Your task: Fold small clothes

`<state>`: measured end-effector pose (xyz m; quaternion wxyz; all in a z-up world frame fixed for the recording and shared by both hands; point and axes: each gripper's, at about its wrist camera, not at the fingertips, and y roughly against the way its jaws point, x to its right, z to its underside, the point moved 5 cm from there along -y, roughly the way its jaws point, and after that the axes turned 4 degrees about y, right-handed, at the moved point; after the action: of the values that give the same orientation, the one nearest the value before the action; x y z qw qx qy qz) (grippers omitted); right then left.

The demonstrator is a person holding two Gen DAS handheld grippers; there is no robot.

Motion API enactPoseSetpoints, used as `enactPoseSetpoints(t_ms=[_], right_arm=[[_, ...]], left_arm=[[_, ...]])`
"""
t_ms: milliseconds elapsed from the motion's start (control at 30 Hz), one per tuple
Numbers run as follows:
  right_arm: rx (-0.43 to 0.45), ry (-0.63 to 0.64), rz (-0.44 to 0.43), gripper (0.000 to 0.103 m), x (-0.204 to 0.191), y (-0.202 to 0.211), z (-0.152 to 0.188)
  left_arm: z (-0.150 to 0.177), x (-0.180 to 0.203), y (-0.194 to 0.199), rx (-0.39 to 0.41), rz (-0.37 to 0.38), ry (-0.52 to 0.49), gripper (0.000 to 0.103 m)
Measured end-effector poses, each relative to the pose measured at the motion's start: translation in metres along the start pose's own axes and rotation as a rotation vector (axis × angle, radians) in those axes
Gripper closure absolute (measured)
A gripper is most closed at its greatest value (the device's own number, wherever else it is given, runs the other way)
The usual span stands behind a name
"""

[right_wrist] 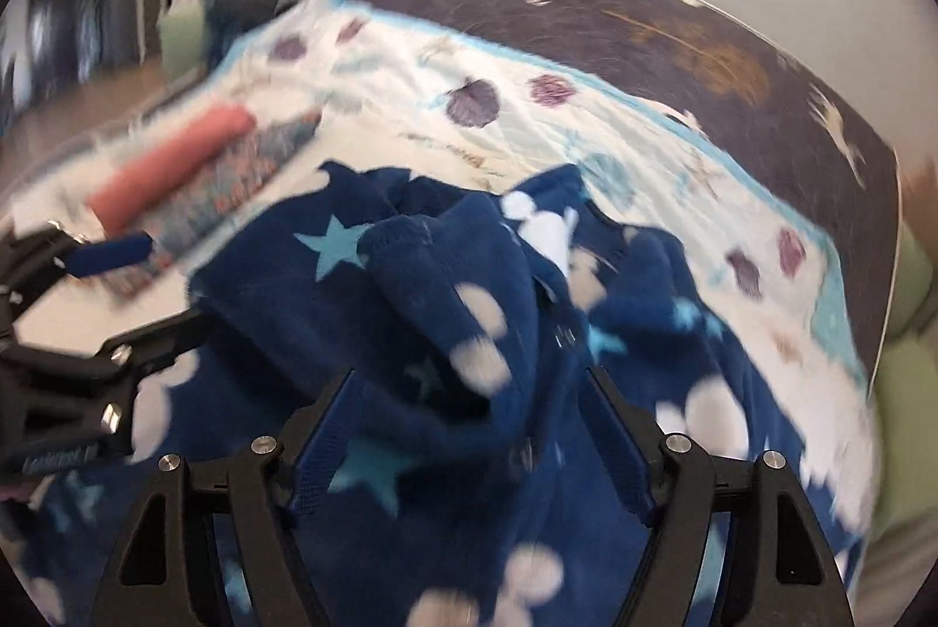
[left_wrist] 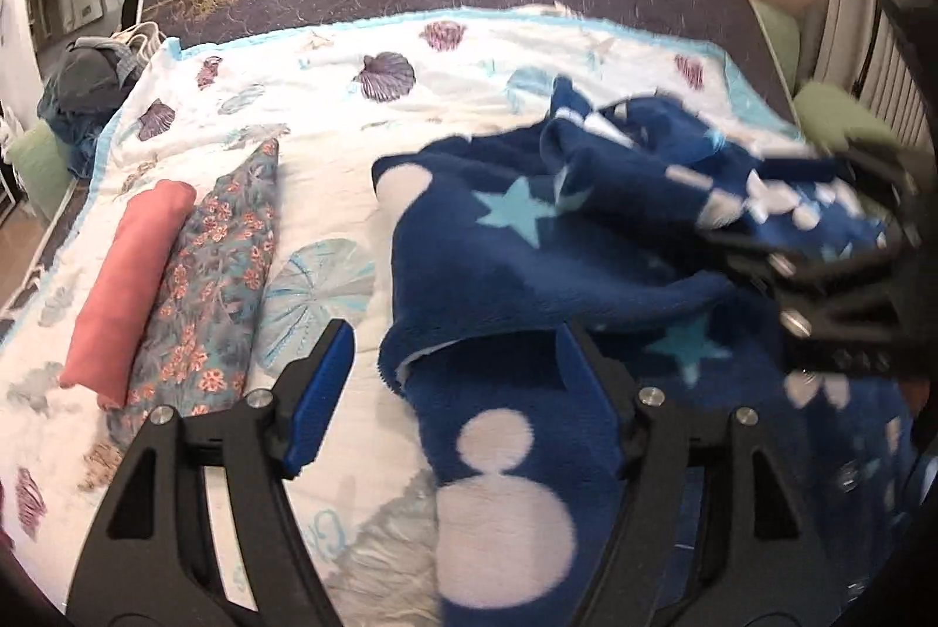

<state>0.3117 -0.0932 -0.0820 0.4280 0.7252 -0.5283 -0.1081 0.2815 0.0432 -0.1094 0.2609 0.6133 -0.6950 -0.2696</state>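
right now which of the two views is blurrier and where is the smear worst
The right wrist view is blurrier: the pink roll and room at upper left are streaked, and the blue fleece dots smear. The left wrist view is mostly sharp; only the right tongs and the fleece near them blur. Both show fisheye bending at the edges.

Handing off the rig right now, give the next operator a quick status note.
Left gripper: jaws open, empty, at the near edge of the blue fleece garment.
Right gripper: jaws wide around bunched fleece, no clear grip.
Garment crumpled on the seashell blanket.
Done: pink folded piece and floral folded piece, side by side on the left.
Left: flatten and fold the fleece.
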Motion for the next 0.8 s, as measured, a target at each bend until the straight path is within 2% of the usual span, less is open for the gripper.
enactPoseSetpoints(t_ms=[167, 200, 233, 267, 300, 400, 500, 567, 633, 667, 800], right_arm=[[-0.080, 0.044, 0.028, 0.026, -0.001, -0.045, -0.020], [-0.090, 0.045, 0.027, 0.044, -0.002, -0.051, -0.022], [-0.096, 0.040, 0.029, 0.085, -0.002, -0.056, -0.023], [-0.115, 0.017, 0.035, 0.090, 0.001, -0.059, -0.022], [-0.115, -0.056, 0.024, 0.090, 0.011, -0.056, -0.021], [-0.041, -0.335, -0.058, 0.091, 0.056, -0.026, -0.011], [0.065, -0.587, -0.130, 0.091, 0.111, 0.014, 0.018], [0.128, -0.752, -0.207, 0.091, 0.144, 0.036, 0.052], [0.120, -0.851, -0.250, 0.091, 0.160, 0.042, 0.084], [0.086, -0.876, -0.267, 0.091, 0.164, 0.039, 0.104], [-0.031, -0.896, -0.281, 0.091, 0.166, 0.019, 0.156]], left_arm=[[0.000, -0.003, -0.022, -0.045, -0.041, 0.006, 0.031], [0.000, -0.005, -0.028, -0.057, -0.061, 0.007, 0.031], [0.000, -0.007, -0.031, -0.064, -0.075, 0.009, 0.031], [0.001, -0.010, -0.034, -0.073, -0.093, 0.013, 0.031], [0.002, -0.014, -0.036, -0.084, -0.114, 0.025, 0.031], [0.007, -0.023, -0.037, -0.091, -0.133, 0.056, 0.031], [0.010, -0.027, -0.039, -0.100, -0.153, 0.071, 0.031], [0.011, -0.026, -0.038, -0.095, -0.164, 0.064, 0.031], [0.011, -0.023, -0.037, -0.087, -0.176, 0.045, 0.031], [0.012, -0.021, -0.036, -0.085, -0.183, 0.035, 0.031], [0.013, -0.017, -0.035, -0.086, -0.203, 0.007, 0.031]])
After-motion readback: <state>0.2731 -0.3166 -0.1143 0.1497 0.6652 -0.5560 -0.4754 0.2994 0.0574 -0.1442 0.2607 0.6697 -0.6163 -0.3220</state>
